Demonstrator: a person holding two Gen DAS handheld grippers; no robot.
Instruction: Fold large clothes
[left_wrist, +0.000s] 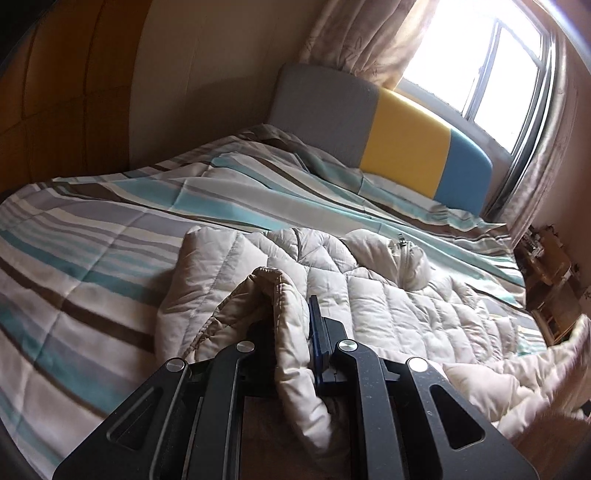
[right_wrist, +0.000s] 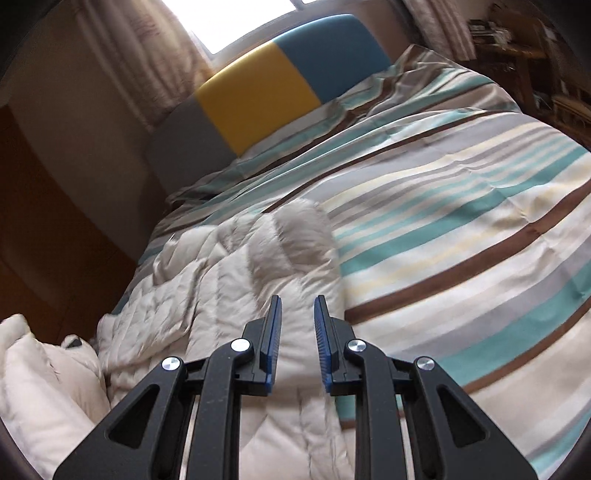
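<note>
Left gripper (left_wrist: 291, 325) is clamped tight on a bunched fold of the cream quilted jacket (left_wrist: 388, 295), lifting that edge up. Right gripper (right_wrist: 295, 332) hangs over the jacket, jaws slightly apart, nothing between them. The jacket lies sprawled on the striped duvet (right_wrist: 461, 229), well short of the grey, yellow and blue headboard (left_wrist: 402, 147).

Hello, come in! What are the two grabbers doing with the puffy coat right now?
Left gripper shut on a fold of the coat. Right gripper has a gap between its fingers, nothing in it, over the coat. Coat rumpled on the striped bedspread. Nothing in the way.
</note>
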